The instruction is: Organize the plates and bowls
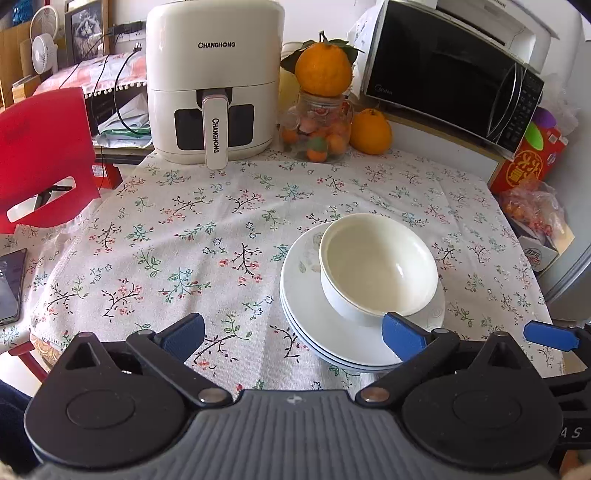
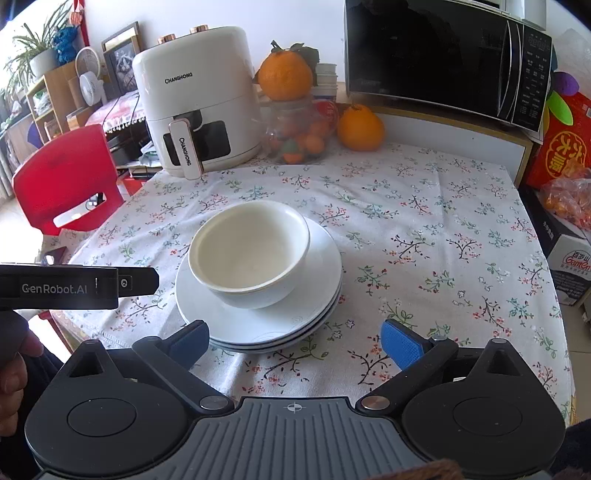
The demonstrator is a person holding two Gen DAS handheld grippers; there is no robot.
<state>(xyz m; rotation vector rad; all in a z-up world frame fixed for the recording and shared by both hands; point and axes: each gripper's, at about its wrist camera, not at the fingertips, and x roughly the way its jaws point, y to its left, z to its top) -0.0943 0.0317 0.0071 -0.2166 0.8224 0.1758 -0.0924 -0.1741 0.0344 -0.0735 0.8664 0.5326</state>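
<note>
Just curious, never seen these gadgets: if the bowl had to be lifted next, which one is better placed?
Probably the left hand-held gripper: it is open, and one of its fingers shows right against the bowl. The right hand-held gripper, also open, only reaches the plates' near edge.

One white bowl (image 2: 249, 254) sits on a stack of white plates (image 2: 258, 325); three plate rims show in the stack, though the right wrist view leaves the lowest edge hard to separate. Two large oranges are in sight: one (image 1: 323, 68) on top of the single glass jar (image 1: 317, 127), one (image 1: 370, 131) beside it on the surface. The jar holds several small oranges, too crowded to count. There is one white air fryer (image 1: 214, 81), one black microwave (image 1: 454, 70), one red chair (image 1: 44, 155), one floral tablecloth (image 1: 221, 229) and one phone (image 1: 11, 284) at the left edge. Two small fans (image 1: 44, 35) stand in the background.
</note>
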